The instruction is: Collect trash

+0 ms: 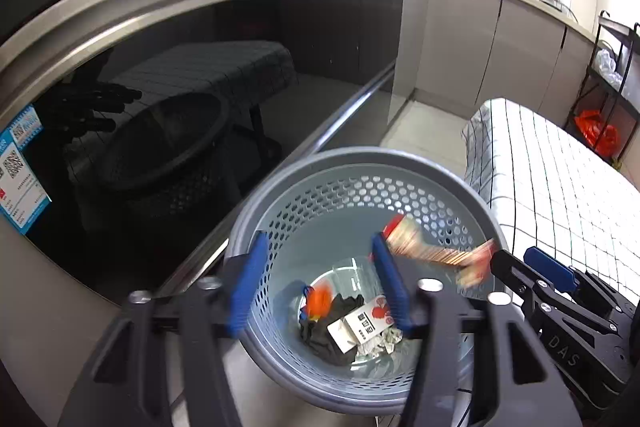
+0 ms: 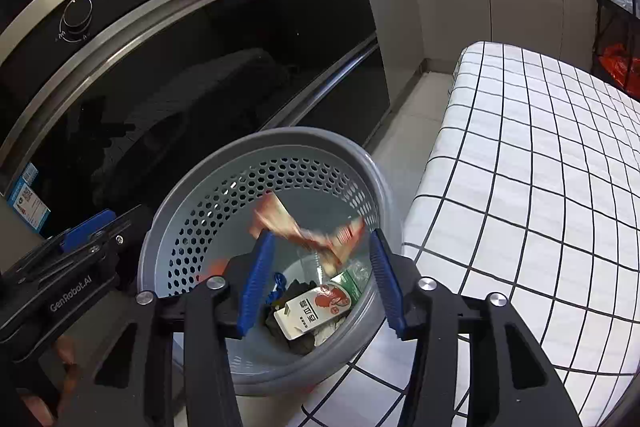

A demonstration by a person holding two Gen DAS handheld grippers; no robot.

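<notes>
A grey perforated trash basket (image 1: 280, 187) (image 2: 208, 163) stands on the floor. My left gripper (image 1: 319, 241) (image 2: 108, 227) hangs open over its mouth with nothing between the fingers; a blurred orange piece (image 1: 320, 301) is below it, inside the basket. My right gripper (image 2: 322, 234) (image 1: 514, 259) is open over the basket's right side. A red and orange wrapper (image 2: 304, 231) (image 1: 436, 251), blurred, is loose in the air just past its fingertips, and the pads do not press it. At the bottom lie a white carton with red print (image 1: 368, 323) (image 2: 316, 307) and dark crumpled stuff (image 1: 320, 339).
A black glass oven door (image 1: 200, 87) with a steel handle bar (image 1: 340, 123) rises right behind the basket. A table under a white checked cloth (image 2: 520, 167) stands close on the right. Grey cabinets (image 1: 500, 47) and a rack holding an orange bag (image 1: 596, 131) are farther back.
</notes>
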